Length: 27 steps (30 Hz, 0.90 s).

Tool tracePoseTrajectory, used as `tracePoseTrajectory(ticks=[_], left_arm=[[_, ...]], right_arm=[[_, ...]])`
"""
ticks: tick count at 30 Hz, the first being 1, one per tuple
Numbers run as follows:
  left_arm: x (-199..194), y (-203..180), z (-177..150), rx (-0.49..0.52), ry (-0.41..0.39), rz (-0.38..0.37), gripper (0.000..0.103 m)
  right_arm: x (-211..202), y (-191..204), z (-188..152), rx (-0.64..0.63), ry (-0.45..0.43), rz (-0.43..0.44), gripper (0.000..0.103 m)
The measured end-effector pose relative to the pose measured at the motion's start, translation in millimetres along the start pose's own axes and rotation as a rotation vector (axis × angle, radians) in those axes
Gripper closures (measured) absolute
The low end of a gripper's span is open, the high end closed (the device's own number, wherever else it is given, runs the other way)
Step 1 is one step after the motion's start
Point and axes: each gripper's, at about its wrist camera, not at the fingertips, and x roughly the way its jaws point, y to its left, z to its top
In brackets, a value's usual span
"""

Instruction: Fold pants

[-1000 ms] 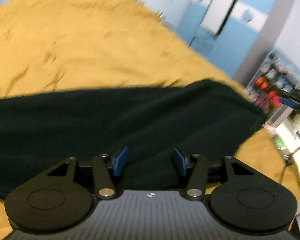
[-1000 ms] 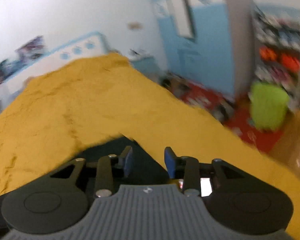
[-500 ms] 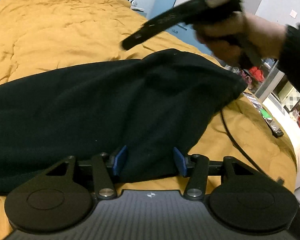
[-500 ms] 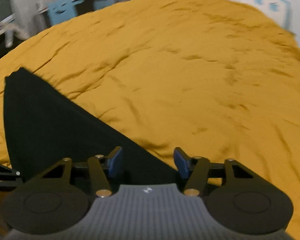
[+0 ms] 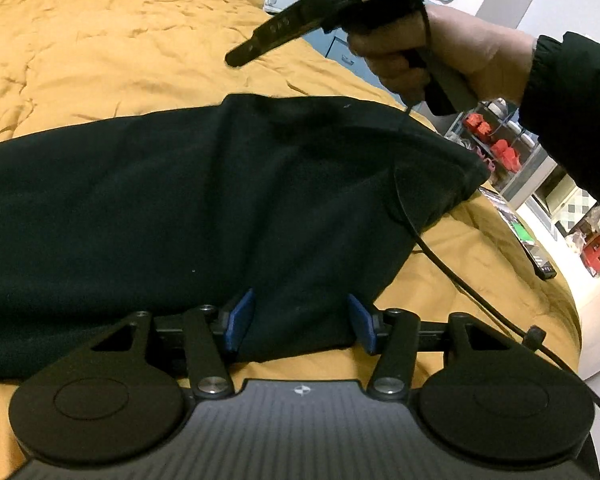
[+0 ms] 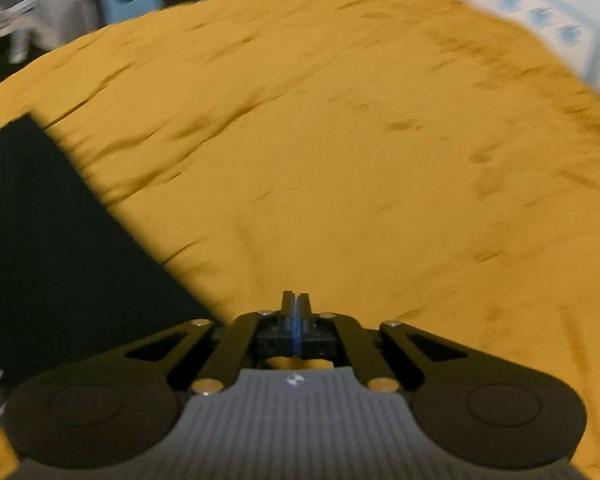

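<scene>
So the left gripper [image 5: 300,316] has its blue pads spread apart, hovering right over the near edge of the black pants [image 5: 180,208]. Cloth shows between the pads but they aren't pinching it, so nothing is held on that side. The right gripper [image 6: 296,312] is clenched all the way, pads pressed flat together with nothing between them. In the left wrist view it's up above the far edge of the pants, gripped in the person's right hand [image 5: 440,56], with a thin cable [image 5: 440,256] trailing down across the fabric.

The pants lie flat on the mustard-yellow bed cover [image 5: 100,40], already looking doubled over into a long dark band; one end sits near the bed's edge on the right of the left view. In the right view, which is pretty blurry, they only show as a dark wedge off to the left, well apart from the fingertips.

Looks like the setup for the next fold. The left needs to drop and pinch the near edge, and the right has to reopen before it can grab anything
</scene>
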Motion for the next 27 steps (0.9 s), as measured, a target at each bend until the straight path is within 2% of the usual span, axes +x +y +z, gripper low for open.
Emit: tracePoseTrajectory(ticks=[5, 6, 7, 8, 12, 13, 14, 15, 16, 17, 19, 20, 21, 23, 24, 27], left_arm=[[0, 2, -1, -0.01, -0.01, -0.004, 0.04], [0, 2, -1, -0.01, -0.012, -0.005, 0.039], [0, 2, -1, -0.013, -0.015, -0.007, 0.039], [-1, 3, -1, -0.016, -0.017, -0.008, 0.039], [-1, 4, -2, -0.026, -0.025, -0.01, 0.039], [-1, 4, -2, -0.024, -0.025, -0.007, 0.039], [-1, 4, -2, -0.025, -0.026, -0.005, 0.039], [-1, 3, -2, -0.028, -0.026, -0.002, 0.039], [-2, 3, -1, -0.032, -0.027, 0.001, 0.04], [-8, 3, -1, -0.047, -0.045, 0.009, 0.043], [-34, 6, -5, -0.103, -0.109, 0.04, 0.049], [-49, 9, -9, -0.108, -0.139, 0.047, 0.049], [-69, 13, -13, -0.103, -0.177, 0.064, 0.048], [-111, 33, -26, -0.128, -0.249, 0.133, 0.038], [-130, 48, -32, -0.171, -0.278, 0.166, 0.037], [-187, 116, -55, -0.407, -0.344, 0.263, 0.03]], right_arm=[[-7, -23, -6, 0.053, 0.026, -0.008, 0.1], [-10, -28, -11, 0.065, 0.041, 0.013, 0.095], [-13, -32, -15, 0.071, 0.053, 0.037, 0.081], [-14, -34, -20, 0.072, 0.054, 0.058, 0.077], [-18, -39, -44, 0.134, 0.064, 0.212, 0.078], [-14, -36, -50, 0.13, 0.086, 0.187, 0.078], [-7, -34, -53, 0.126, 0.124, 0.11, 0.078], [2, -32, -56, 0.118, 0.162, -0.011, 0.079], [5, -32, -58, 0.131, 0.161, -0.133, 0.081], [-1, -35, -58, 0.188, 0.122, -0.196, 0.083], [-27, -34, -60, 0.303, -0.012, -0.21, 0.082], [-42, -26, -61, 0.324, -0.073, -0.191, 0.081], [-55, -14, -62, 0.32, -0.115, -0.164, 0.074], [-73, 16, -65, 0.288, -0.154, -0.098, 0.065], [-80, 34, -67, 0.27, -0.163, -0.057, 0.064], [-87, 88, -70, 0.239, -0.183, 0.054, 0.059]])
